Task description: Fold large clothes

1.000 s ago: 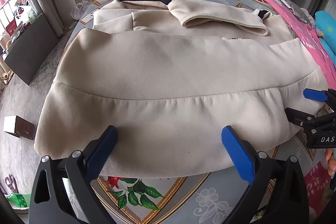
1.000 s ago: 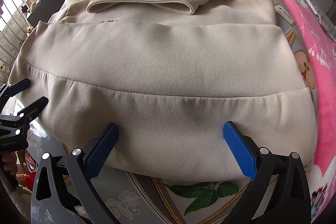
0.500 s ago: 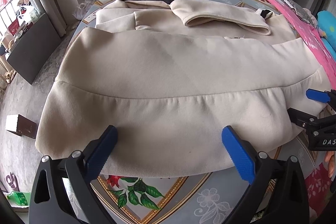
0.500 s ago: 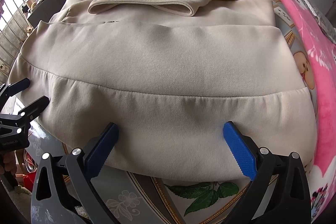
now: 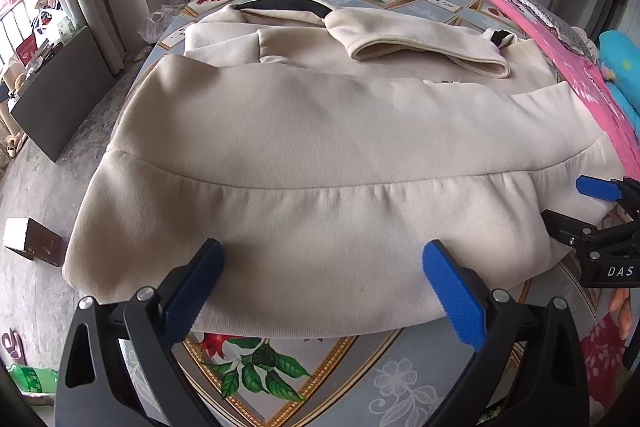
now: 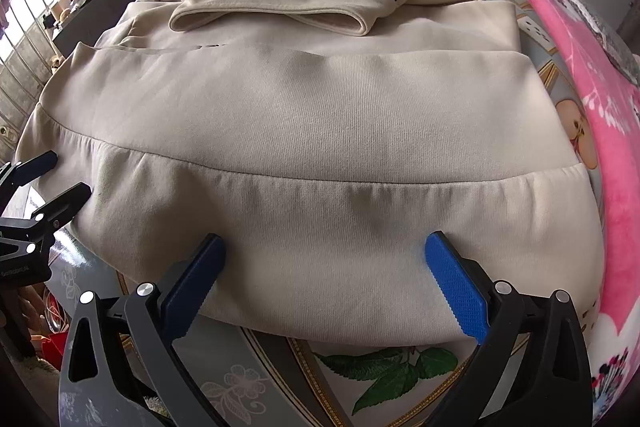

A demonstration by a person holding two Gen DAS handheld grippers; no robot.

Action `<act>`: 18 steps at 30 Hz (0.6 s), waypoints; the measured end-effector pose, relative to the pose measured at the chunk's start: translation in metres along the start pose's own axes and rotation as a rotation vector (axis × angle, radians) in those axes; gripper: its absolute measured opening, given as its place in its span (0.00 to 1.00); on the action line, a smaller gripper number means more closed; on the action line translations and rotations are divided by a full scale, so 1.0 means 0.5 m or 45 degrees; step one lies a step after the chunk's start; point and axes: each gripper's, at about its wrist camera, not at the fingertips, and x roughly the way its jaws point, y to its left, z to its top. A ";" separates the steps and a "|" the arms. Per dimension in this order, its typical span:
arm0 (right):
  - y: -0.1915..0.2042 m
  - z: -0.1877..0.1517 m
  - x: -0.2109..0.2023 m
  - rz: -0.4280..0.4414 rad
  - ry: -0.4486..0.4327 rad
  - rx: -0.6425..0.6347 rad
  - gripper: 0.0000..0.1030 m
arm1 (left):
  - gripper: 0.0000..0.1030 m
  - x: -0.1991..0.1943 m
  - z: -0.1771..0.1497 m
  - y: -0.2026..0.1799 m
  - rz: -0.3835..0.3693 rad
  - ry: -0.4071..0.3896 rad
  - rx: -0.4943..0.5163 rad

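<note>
1. Cream sweatshirt point(image 5: 320, 131) lies flat on the patterned table point(image 5: 320, 379) — hem nearest.
2. Left gripper point(image 5: 322, 267) — blue pads spread over the hem's near-left part.
3. Right gripper point(image 6: 324, 259) likewise spread, near-right.

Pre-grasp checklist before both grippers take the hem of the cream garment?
1. Left gripper open, jaws straddling the hem: ok.
2. Right gripper open at the hem: ok.
3. Cream garment lying flat on the table, sleeve folded across the top: ok.
4. Hem between the pads: cannot tell, the fabric hides the tips.
5. Pink blanket apart from the garment's right edge: ok.
6. Grippers apart from each other: ok.
</note>
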 end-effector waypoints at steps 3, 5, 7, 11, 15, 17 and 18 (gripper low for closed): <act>-0.006 0.008 0.002 0.003 0.011 -0.005 0.93 | 0.95 0.000 0.002 -0.003 -0.001 0.015 0.009; -0.007 0.011 0.002 0.002 0.014 -0.004 0.93 | 0.95 0.003 0.004 -0.008 0.014 0.027 0.026; -0.007 0.012 0.002 0.002 0.014 -0.003 0.93 | 0.95 0.004 0.004 -0.011 0.024 0.027 0.036; -0.007 0.015 0.003 -0.003 0.015 0.004 0.93 | 0.95 0.003 0.000 -0.009 0.021 0.013 0.040; -0.004 0.014 0.002 -0.004 0.009 0.006 0.93 | 0.95 0.004 0.002 -0.010 0.023 0.021 0.048; -0.005 0.013 0.002 -0.007 0.008 0.010 0.93 | 0.95 0.004 0.003 -0.010 0.023 0.028 0.052; -0.005 0.011 0.001 -0.009 0.007 0.013 0.93 | 0.95 0.005 0.004 -0.010 0.023 0.029 0.053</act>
